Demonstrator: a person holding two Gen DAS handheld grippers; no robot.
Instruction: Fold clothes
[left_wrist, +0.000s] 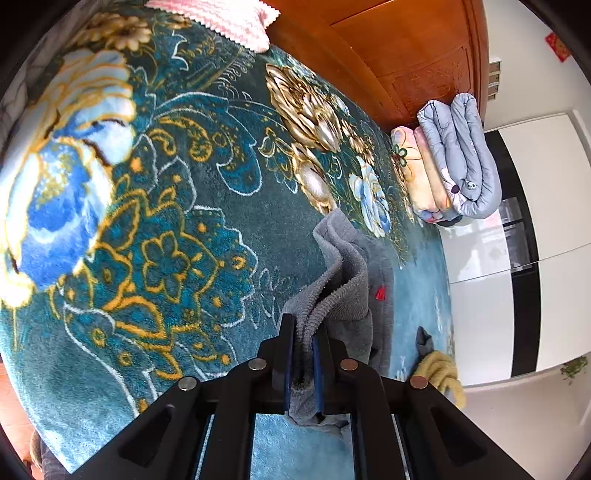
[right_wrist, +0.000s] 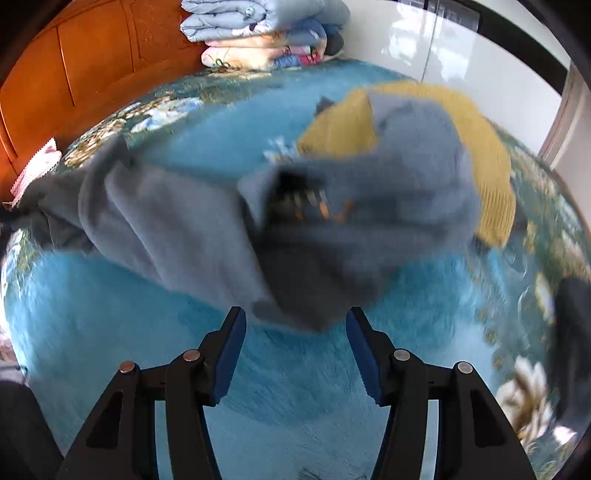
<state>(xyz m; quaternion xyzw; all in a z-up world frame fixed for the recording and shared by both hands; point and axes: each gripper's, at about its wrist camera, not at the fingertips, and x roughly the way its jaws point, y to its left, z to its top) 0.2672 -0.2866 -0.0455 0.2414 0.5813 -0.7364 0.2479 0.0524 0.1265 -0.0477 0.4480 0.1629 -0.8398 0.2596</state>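
Grey garment (right_wrist: 207, 221) lies on the bed's patterned blanket (left_wrist: 147, 221), directly ahead of both my grippers. Nearest in the left wrist view, my left gripper (left_wrist: 306, 363) is clamped on a bunched, ribbed edge of the grey cloth, which rises from between the pads and drapes away toward the far right. In the right wrist view, my right gripper (right_wrist: 295, 354) stands with its pads apart and nothing between them; a lower corner of the garment hangs just beyond the fingertips, not touching either pad as far as the blur allows me to tell. From there the garment's long axis runs crosswise, from the dark bunched end at far left to the raised fold at right. A mustard knit (right_wrist: 487, 158) lies under and behind that right end. Farthest back, folded quilts (right_wrist: 266, 33) sit against the wooden headboard (right_wrist: 74, 74). I judge the right gripper nearer the free corner, so the next grasp falls to it.
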